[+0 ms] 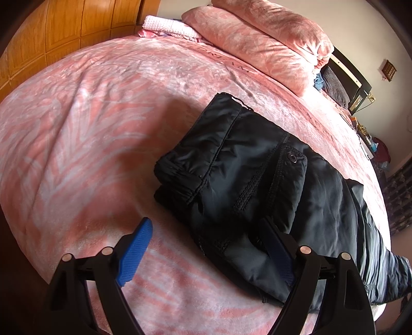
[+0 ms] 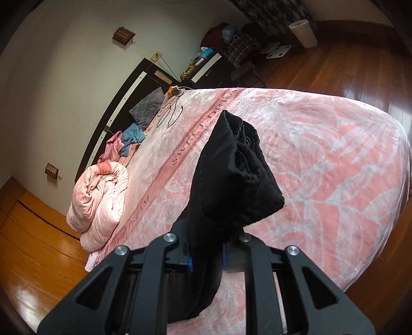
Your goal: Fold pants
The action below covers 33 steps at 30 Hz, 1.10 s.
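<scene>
We read "SWEET DREAM" woven along the darker band of the pink blanket [image 2: 322, 159], running up the left of the right tongs, and repeated nearer them; far beyond the left tongs, only "DREAM" shows, upside down.

Both wrist views close, downward, sharing bed [image 1: 103, 108]

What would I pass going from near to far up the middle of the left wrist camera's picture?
The open left gripper → the folded black pants lying on the pink bedspread → a bare stretch of that bedspread → the rolled pink quilt → the pale wall.
</scene>
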### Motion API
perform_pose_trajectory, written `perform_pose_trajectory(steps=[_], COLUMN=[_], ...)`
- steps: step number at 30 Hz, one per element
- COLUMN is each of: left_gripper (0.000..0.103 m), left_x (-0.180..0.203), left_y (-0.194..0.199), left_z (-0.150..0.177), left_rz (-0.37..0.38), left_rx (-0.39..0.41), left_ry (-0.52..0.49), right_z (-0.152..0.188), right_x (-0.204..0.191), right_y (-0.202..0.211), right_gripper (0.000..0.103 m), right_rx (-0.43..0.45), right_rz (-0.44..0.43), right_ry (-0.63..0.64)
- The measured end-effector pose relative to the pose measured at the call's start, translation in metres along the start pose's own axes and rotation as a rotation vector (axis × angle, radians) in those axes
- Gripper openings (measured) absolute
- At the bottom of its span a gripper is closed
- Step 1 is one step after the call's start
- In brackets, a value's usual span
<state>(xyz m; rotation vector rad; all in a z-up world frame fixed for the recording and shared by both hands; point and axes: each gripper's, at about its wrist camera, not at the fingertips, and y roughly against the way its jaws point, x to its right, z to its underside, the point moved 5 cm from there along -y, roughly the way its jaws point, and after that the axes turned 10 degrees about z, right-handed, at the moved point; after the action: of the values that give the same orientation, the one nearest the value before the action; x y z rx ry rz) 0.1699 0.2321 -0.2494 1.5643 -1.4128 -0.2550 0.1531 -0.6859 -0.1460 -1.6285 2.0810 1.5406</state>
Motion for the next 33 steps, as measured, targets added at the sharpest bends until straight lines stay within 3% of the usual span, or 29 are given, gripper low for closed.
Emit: perform_pose_trajectory(steps=[15,33], left_gripper=[0.086,0.086], left_x=[0.003,0.002], left_y=[0.006,0.006], left_z=[0.001,0.002], left_rz=[0.023,0.043], left_rx=[0.015,0.017], left_ry=[-0.015,-0.004], right_z=[0.009,0.030], right_x=[-0.077,-0.126], right_y=[0.033,0.048], right_gripper=[0.014,0.014], right_rx=[0.078,0.148], right_rz=[0.033,0.120], right_ry=[0.181,0.342])
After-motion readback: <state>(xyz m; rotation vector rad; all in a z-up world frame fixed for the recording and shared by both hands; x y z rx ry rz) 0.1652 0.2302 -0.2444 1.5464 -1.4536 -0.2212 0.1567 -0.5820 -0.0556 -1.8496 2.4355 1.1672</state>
